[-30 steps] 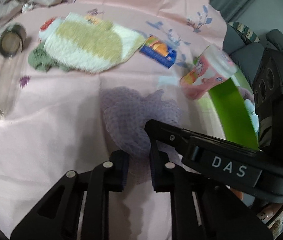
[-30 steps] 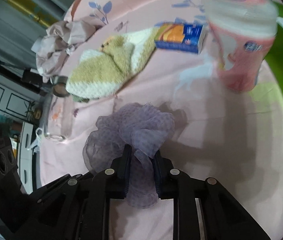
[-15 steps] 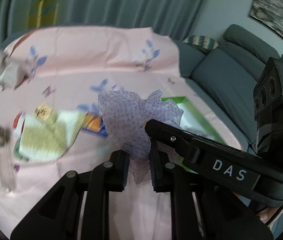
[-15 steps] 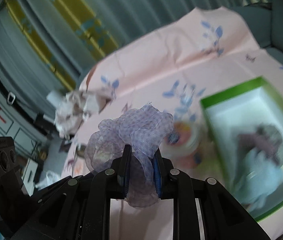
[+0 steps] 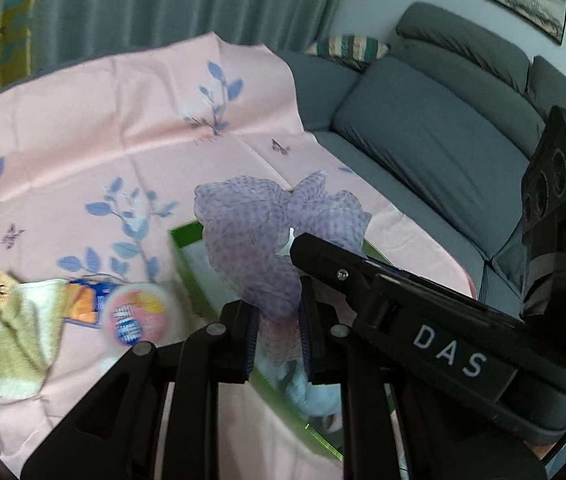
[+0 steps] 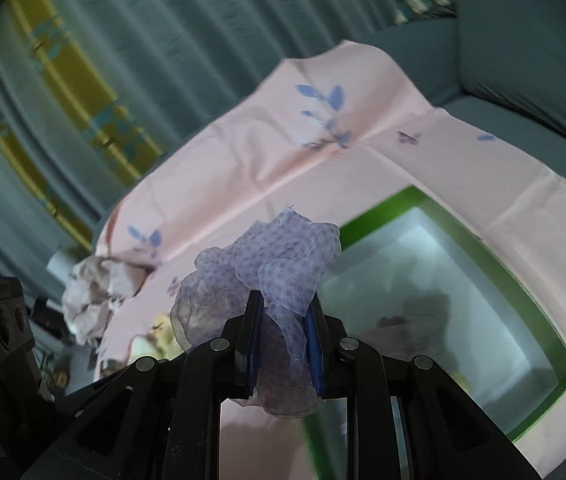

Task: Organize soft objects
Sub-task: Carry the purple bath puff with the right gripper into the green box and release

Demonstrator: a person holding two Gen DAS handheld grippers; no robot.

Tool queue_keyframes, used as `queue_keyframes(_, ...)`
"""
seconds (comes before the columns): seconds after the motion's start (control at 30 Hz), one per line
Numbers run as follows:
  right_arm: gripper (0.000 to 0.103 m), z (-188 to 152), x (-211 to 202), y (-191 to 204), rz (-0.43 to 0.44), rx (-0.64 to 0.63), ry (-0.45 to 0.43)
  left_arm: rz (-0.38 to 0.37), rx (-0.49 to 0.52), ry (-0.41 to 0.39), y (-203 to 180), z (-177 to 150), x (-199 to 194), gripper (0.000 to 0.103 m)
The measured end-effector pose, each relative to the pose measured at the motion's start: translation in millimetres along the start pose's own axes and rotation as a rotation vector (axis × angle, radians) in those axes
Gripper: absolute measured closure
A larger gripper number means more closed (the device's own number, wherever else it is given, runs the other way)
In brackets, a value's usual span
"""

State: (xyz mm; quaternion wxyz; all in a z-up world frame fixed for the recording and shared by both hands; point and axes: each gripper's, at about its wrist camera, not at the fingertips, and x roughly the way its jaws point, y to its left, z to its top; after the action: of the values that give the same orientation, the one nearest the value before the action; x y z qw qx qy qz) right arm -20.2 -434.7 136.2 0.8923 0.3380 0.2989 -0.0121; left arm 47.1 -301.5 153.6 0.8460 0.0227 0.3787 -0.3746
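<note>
A lilac dotted mesh cloth (image 5: 251, 232), bunched into a puff, hangs in the air between both grippers. My left gripper (image 5: 278, 320) is shut on its lower part. From the right, one of the right gripper's fingers (image 5: 331, 260) reaches into the same bunch. In the right wrist view the right gripper (image 6: 283, 320) is shut on the mesh cloth (image 6: 283, 248). Under and behind the cloth stands a green-rimmed box (image 6: 379, 216) with a white inside, holding blurred soft items. Its rim (image 5: 187, 264) shows in the left wrist view too.
On the pink flowered tablecloth (image 5: 123, 128) at the left lie a yellow-white towel (image 5: 11, 340), a blue-orange packet (image 5: 83, 304) and a pink cup (image 5: 139, 316). A crumpled beige cloth (image 6: 95, 292) sits at the table's far edge. A grey sofa (image 5: 423, 140) stands on the right.
Both grippers have lifted the mesh cloth off the tablecloth and carried it up and to the right, over the green box. Their grip has not changed.
</note>
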Motion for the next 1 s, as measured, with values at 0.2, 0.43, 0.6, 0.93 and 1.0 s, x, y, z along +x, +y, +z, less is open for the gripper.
queue_keyframes(0.2,0.080,1.3,17.7,-39.3,-0.033,0.094,0.027,0.002,0.010,0.068,-10.9,1.4,42.1,0.089)
queue_keyframes(0.43,0.080,-1.4,33.1,-68.0,-0.087,0.164,0.061,0.032,0.018,0.129,-18.3,-4.2,76.5,0.089)
queue_keyframes(0.6,0.079,-3.5,41.8,-78.9,-0.137,0.190,0.086,0.038,0.013,0.163,-19.2,-8.0,90.9,0.088)
queue_keyframes(0.93,0.078,-7.6,42.1,-90.9,-0.174,0.224,0.119,0.042,-0.005,0.169,-15.9,-11.2,93.7,0.073)
queue_keyframes(1.0,0.071,-6.9,36.5,-88.2,-0.183,0.219,0.103,0.039,-0.012,0.160,-14.2,-10.4,89.1,0.066)
